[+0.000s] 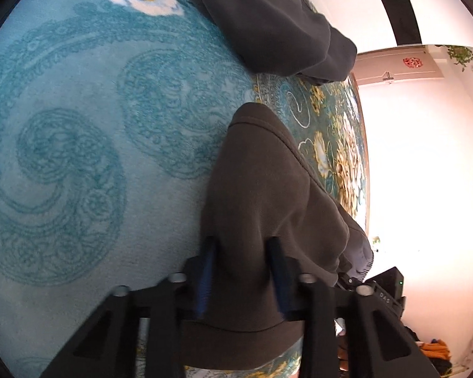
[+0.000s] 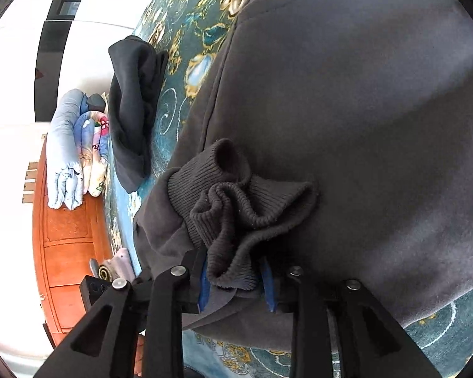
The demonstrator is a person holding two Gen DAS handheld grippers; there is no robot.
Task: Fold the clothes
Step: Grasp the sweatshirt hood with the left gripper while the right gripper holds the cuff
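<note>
A dark grey sweatshirt (image 1: 261,182) hangs from my left gripper (image 1: 243,271), whose blue-padded fingers are shut on a fold of its fabric above the teal patterned blanket (image 1: 78,157). In the right wrist view the same sweatshirt (image 2: 347,100) fills most of the frame, spread over the blanket. My right gripper (image 2: 236,280) is shut on its bunched ribbed cuff (image 2: 236,201). A second dark garment (image 1: 274,22) lies in a heap further off on the blanket; in the right wrist view this dark garment (image 2: 134,107) sits to the left.
Folded light blue and floral quilts (image 2: 75,148) rest on an orange wooden headboard (image 2: 66,252) at the bed's end. A rolled small cloth (image 2: 116,264) lies near it. White walls and a door (image 1: 394,72) stand beyond the bed's edge.
</note>
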